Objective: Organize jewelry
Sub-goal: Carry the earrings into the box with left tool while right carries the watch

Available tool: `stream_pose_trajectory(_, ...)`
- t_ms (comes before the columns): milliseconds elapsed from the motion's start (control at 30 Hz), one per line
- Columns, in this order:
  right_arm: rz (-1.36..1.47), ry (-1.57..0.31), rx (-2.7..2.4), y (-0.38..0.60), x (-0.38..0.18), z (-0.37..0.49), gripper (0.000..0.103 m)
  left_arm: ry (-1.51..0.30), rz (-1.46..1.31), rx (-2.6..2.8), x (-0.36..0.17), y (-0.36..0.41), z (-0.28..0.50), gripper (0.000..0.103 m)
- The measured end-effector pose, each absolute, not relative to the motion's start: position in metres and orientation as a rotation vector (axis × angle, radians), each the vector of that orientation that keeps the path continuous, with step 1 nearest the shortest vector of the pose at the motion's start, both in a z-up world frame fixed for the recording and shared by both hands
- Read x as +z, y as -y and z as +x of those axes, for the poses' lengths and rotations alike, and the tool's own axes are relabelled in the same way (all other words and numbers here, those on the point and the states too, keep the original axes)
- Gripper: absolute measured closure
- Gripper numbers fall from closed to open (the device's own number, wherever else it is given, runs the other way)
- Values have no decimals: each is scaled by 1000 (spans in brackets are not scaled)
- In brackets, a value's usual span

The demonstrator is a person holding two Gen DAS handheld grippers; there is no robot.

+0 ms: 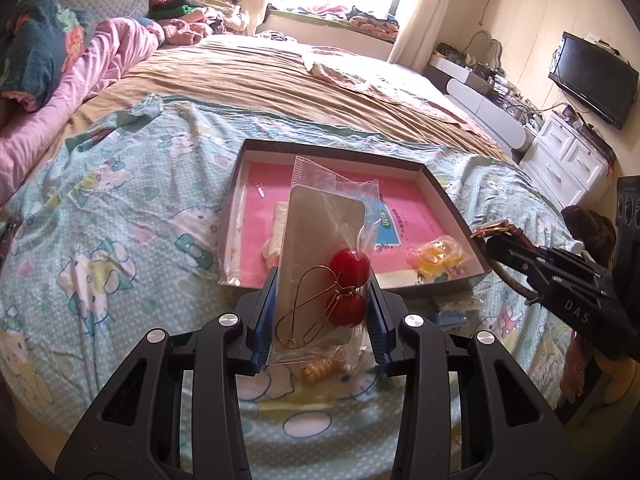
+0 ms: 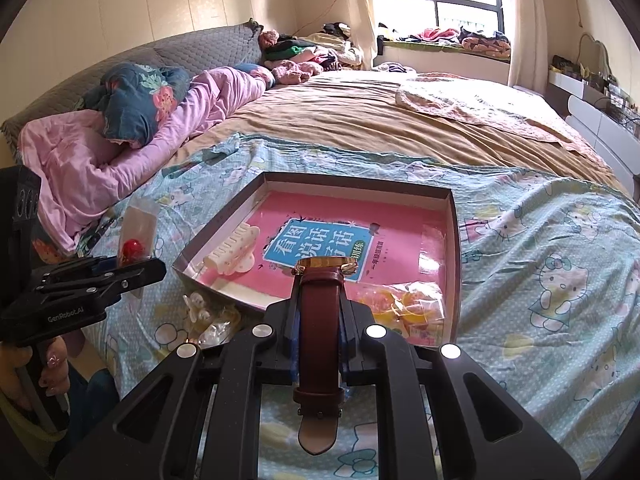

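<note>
Now both tongs carry: left gripper [image 1: 320, 300] clamps the earring bag [image 1: 320, 280], right gripper [image 2: 320, 332] pinches the watch [image 2: 320, 320], each needing lowering into the box [image 2: 454, 240] just ahead.

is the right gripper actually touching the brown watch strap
Touching. In the right wrist view the right gripper is shut on the brown leather watch strap, pads pressed against both its edges, with the gold watch case beyond the fingertips.

Both black grippers, left gripper [image 1: 320, 312] and right gripper [image 2: 320, 320], have blue pads and silver screws.
</note>
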State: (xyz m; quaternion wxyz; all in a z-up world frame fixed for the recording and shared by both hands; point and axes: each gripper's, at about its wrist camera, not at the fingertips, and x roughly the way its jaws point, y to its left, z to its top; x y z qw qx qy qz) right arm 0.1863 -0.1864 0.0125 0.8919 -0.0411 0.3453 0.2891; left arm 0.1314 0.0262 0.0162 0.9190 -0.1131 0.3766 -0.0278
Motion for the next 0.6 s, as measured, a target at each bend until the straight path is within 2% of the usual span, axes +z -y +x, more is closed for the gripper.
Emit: stream_pose_trajectory(600,-72,-711,537,200,14,214,90,-802,-210,-84,17,-14,176,72)
